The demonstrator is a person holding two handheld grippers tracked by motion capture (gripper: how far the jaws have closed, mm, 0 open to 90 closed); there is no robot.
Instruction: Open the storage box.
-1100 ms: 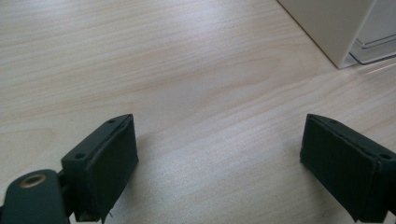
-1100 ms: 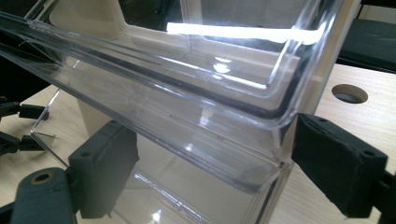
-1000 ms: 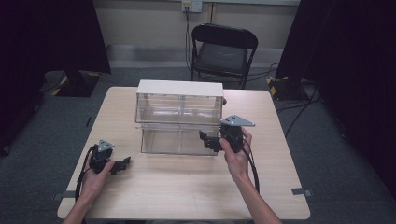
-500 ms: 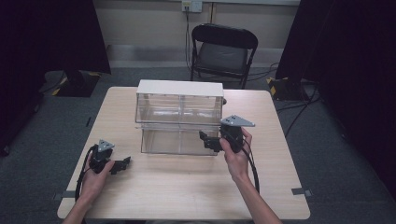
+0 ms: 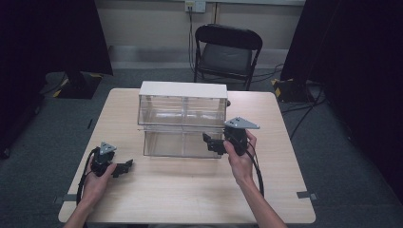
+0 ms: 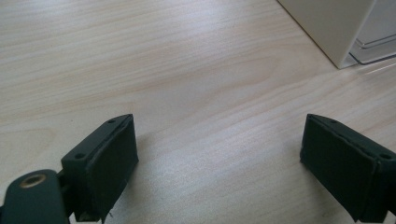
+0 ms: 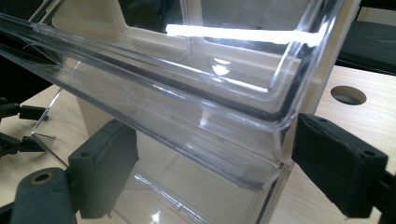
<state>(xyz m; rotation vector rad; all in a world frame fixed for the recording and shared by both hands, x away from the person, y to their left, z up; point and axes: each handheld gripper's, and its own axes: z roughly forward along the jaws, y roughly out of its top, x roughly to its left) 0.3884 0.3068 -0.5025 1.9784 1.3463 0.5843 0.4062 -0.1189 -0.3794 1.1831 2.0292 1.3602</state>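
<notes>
The right gripper [image 5: 213,144] is held at the right front corner of the clear drawer [image 7: 196,126], which is pulled partway out of the lower row of the white drawer cabinet [image 5: 183,89]. In the right gripper view the jaws are spread wide; the drawer's corner and rim sit between them, one jaw seen through the plastic on the inner side, the other just beside the outer side wall. Nothing is clamped yet. The left gripper [image 5: 124,166] is rested on the table [image 5: 190,199], well apart from the cabinet, jaws spread wide with only bare wood between them; the cabinet's corner is seen far ahead and to its right.

Risks, as judged from here:
- The drawer wall is thin, slick plastic; a shallow bite at the corner is likely to slip off when pulled or pushed.
- A force applied at one corner only may skew the drawer so it jams in its slot.
- The cabinet is not braced by the left gripper, so it may be dragged or tipped on the table.
</notes>
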